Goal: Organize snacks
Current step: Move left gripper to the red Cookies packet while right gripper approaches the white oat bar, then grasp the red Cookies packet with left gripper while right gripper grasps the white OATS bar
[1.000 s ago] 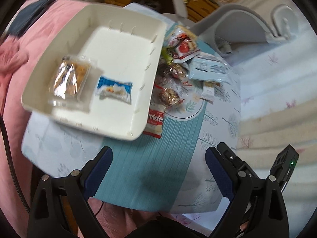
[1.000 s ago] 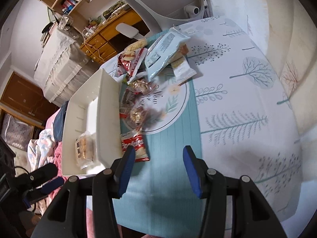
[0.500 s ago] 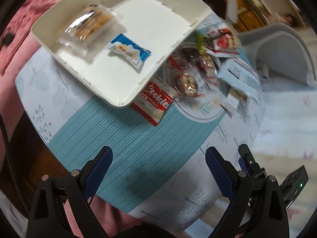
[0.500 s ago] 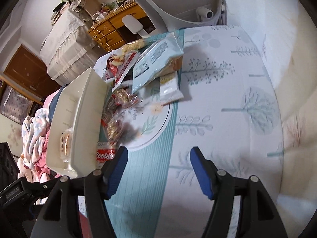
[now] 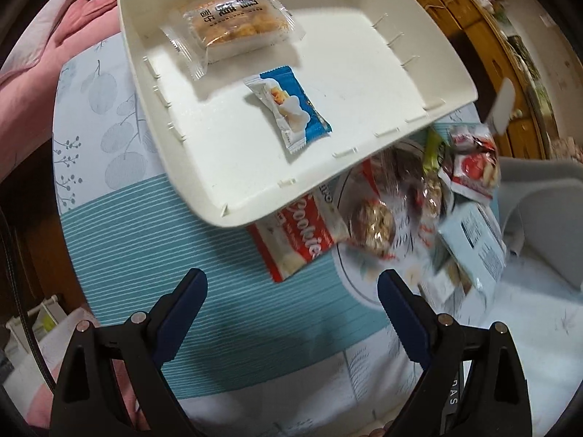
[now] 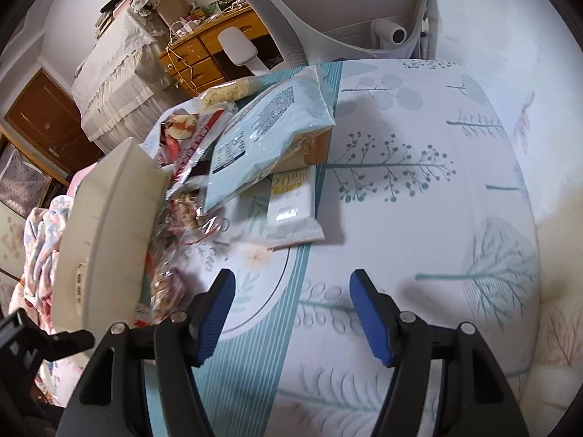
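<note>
Tabletop [image 5: 120, 240] with leaf-print cloth: white tray [image 5: 430, 51] holds only two snacks, a clear-wrapped pastry [image 5: 233, 25] and a blue candy packet [image 5: 291, 109]; the rest, cookies pack [image 5: 302, 244] included, lie heaped beside it. Left gripper [image 5: 291, 287] and right gripper [image 6: 289, 291] fingers spread, grasping nothing; early stage, I'd say.

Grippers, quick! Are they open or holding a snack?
Left gripper: jaws open, holding nothing.
Right gripper: jaws open after just opening wider, nothing between them.

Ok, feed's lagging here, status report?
Both claws open, empty: left claw, right claw. White tray holds two snacks. Cookies packet tucked under tray edge.
</note>
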`<state>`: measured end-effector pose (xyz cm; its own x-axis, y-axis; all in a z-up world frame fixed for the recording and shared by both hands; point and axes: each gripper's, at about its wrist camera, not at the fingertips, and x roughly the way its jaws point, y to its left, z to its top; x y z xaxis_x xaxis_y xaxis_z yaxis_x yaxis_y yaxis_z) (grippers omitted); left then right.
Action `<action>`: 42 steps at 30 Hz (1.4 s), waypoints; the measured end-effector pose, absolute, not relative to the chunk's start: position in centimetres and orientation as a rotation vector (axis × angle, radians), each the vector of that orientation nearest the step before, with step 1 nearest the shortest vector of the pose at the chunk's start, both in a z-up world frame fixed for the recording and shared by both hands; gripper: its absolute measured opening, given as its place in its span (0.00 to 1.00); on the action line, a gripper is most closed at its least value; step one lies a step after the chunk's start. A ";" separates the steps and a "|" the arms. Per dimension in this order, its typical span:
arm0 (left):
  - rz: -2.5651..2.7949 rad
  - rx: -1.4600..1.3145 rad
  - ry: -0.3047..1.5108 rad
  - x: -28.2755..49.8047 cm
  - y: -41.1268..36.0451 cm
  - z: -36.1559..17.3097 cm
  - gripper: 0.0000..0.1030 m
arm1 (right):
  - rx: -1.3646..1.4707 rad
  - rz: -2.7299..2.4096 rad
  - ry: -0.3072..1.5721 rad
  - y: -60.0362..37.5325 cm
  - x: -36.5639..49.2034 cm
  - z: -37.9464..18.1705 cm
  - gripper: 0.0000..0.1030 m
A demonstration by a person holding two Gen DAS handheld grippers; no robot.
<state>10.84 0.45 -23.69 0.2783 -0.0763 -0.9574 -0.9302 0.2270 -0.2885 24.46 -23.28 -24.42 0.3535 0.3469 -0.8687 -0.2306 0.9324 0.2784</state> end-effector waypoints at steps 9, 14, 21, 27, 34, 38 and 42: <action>0.921 -1.210 1.125 13.1 0.5 -26.9 0.91 | -0.002 0.370 1.061 -21.6 26.7 -26.2 0.64; 0.980 -1.177 1.139 13.8 0.7 -28.1 0.91 | -0.085 0.374 1.020 -20.7 27.5 -27.2 0.64; 1.005 -1.150 1.167 15.1 1.5 -29.9 0.91 | -0.173 0.395 0.982 -19.6 27.9 -28.2 0.64; 1.024 -1.118 1.198 16.0 1.9 -31.1 0.91 | -0.220 0.412 0.976 -18.6 28.1 -28.7 0.64; 1.041 -1.117 1.202 16.8 2.3 -31.7 0.92 | -0.283 0.418 0.954 -17.8 28.3 -29.0 0.63; 1.055 -1.125 1.187 16.9 2.7 -32.0 0.92 | -0.291 0.438 0.950 -17.9 28.2 -28.9 0.50; 1.105 -1.111 1.208 17.2 2.9 -32.4 0.92 | -0.300 0.442 0.965 -17.8 28.2 -28.8 0.47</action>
<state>17.24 2.90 -32.40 0.0442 0.0342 -0.9984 -0.9915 0.1243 -0.0397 28.16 -17.82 -28.78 0.4914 0.2271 -0.8408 -0.4887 0.8710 -0.0504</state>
